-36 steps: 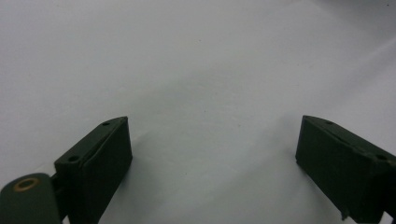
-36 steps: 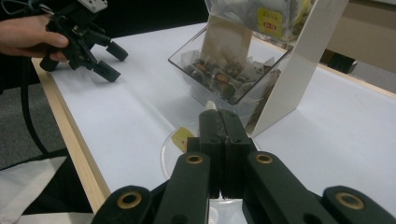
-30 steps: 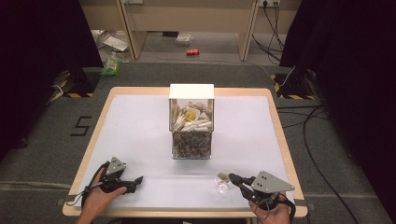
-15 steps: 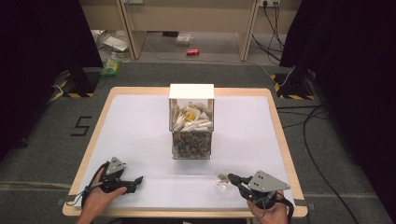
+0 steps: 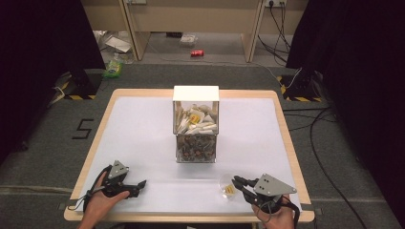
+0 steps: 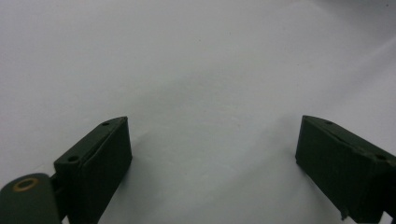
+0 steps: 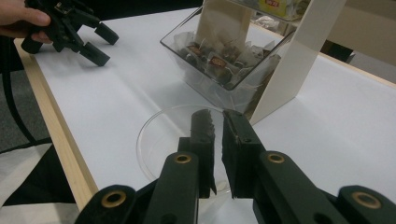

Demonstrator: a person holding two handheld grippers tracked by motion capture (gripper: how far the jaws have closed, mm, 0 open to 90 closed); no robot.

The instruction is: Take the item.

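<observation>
The white-topped wooden-edged table (image 5: pixel 143 129) carries everything. At its middle stands the clear two-tier box with a white top (image 5: pixel 196 125), holding pale sachets above and dark ones below. Near this box, toward the person's right front corner, sits the small clear glass bowl (image 5: pixel 228 185) with a yellow piece inside. The right gripper (image 5: pixel 237 182) hovers at the bowl's rim, its jaws nearly together with a thin gap, having just been opening; nothing is between them. Well left of the box, the left gripper (image 5: pixel 141 183) rests on the table, jaws spread wide and empty.
</observation>
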